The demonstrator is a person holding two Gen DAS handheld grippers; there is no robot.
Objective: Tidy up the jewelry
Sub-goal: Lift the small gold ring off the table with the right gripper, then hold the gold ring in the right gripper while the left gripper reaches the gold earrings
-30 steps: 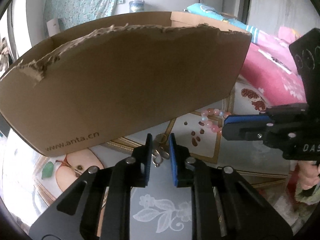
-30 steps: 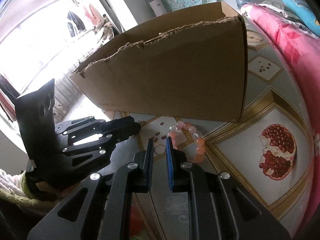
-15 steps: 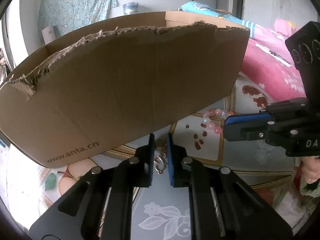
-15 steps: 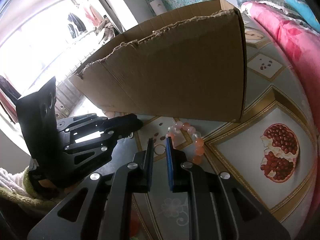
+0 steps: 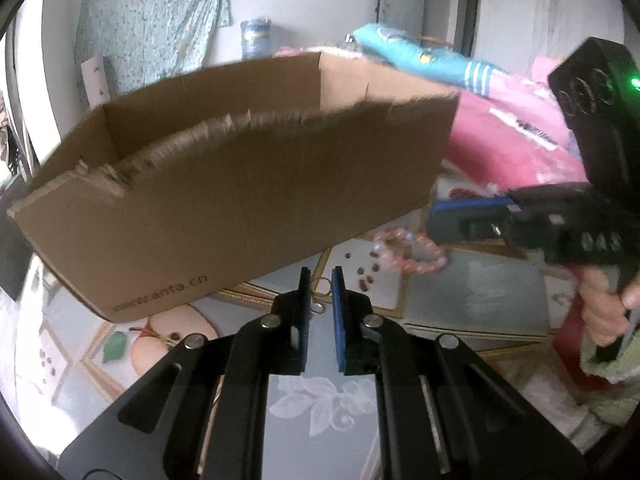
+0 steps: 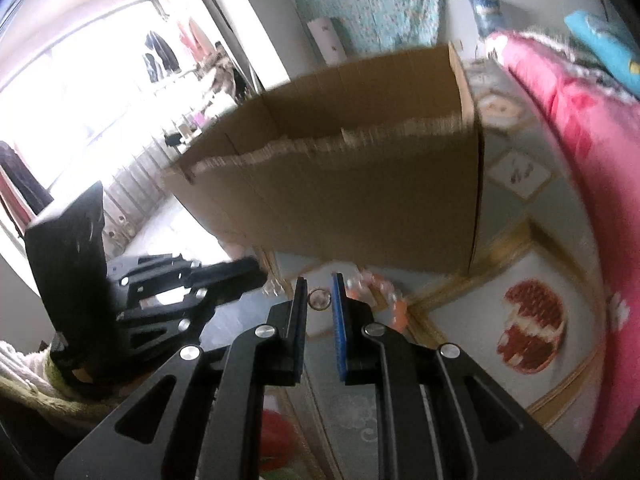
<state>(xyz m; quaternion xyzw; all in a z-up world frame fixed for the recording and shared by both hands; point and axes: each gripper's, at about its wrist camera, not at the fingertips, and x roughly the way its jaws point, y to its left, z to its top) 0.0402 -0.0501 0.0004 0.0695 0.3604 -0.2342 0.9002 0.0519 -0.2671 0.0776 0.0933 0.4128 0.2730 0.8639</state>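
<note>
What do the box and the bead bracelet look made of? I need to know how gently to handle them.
Box: plain brown corrugated cardboard, matte; its torn top edge shows the fluting. Bead bracelet: round, glossy, translucent pink and pale beads, probably glass, stone or plastic; the blur leaves that open.

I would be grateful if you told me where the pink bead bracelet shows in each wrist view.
Left wrist view: pink bead bracelet lies right of centre on the tabletop, below the right gripper, blurred.
Right wrist view: it sits just right of the fingertips, partly hidden.
Shared landmark: the torn cardboard box behind it.
</note>
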